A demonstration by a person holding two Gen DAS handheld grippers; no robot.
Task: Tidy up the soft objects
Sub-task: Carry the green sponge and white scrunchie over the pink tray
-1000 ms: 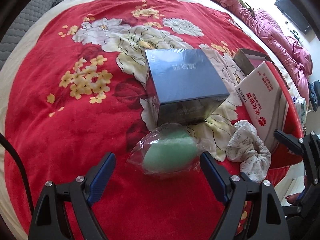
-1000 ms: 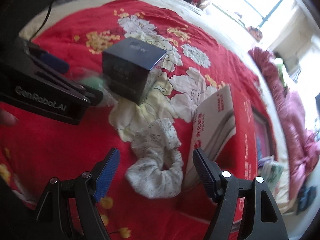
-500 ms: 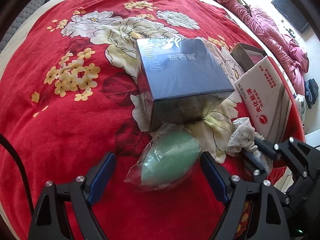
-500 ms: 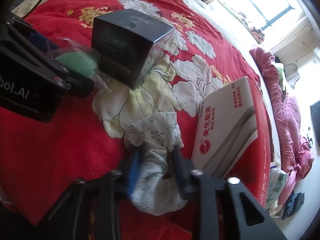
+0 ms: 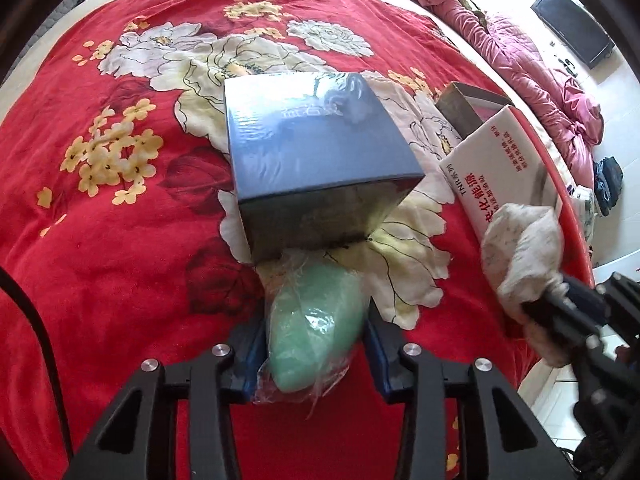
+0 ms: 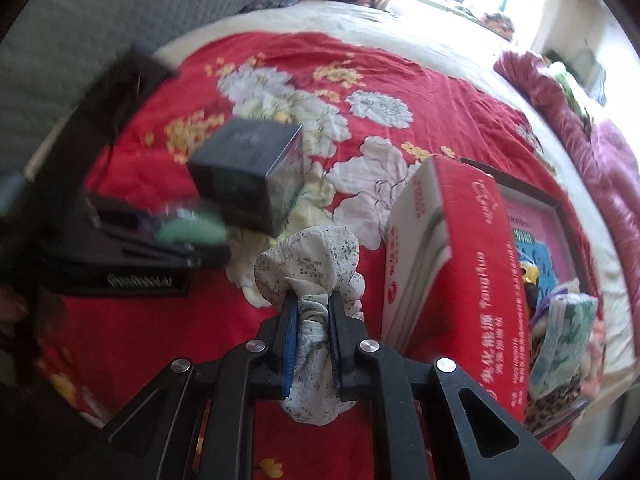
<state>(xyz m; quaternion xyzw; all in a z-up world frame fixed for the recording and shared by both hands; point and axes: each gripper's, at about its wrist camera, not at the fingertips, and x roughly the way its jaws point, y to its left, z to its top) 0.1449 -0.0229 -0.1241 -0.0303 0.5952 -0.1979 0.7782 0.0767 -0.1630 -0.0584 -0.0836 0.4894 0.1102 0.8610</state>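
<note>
Red plush blanket (image 5: 120,260) printed with pale and yellow flowers covers the bed and carries everything here. The left gripper (image 5: 314,340) points steeply down at it, its jaws closing on a green sponge (image 5: 316,340) sealed in clear crinkly wrap; the blue pads (image 5: 374,344) already press both sides of the packet, which lies on the blanket just in front of a dark blue box (image 5: 316,152). The far tip of the wrap touches the foot of that box.

The right gripper (image 6: 314,320) is clamped tight on a white floral scrunchie (image 6: 312,260), the fabric bunched between its jaws and bulging out above and below them. In the left wrist view the scrunchie (image 5: 524,248) hangs clear of the blanket, in front of a red and white carton (image 5: 504,160). That carton (image 6: 460,280) stands just right of the scrunchie. Beyond it lies an open box (image 6: 532,216) with a pink lining, and a crumpled pink quilt (image 5: 540,68) runs along the far edge of the bed.
</note>
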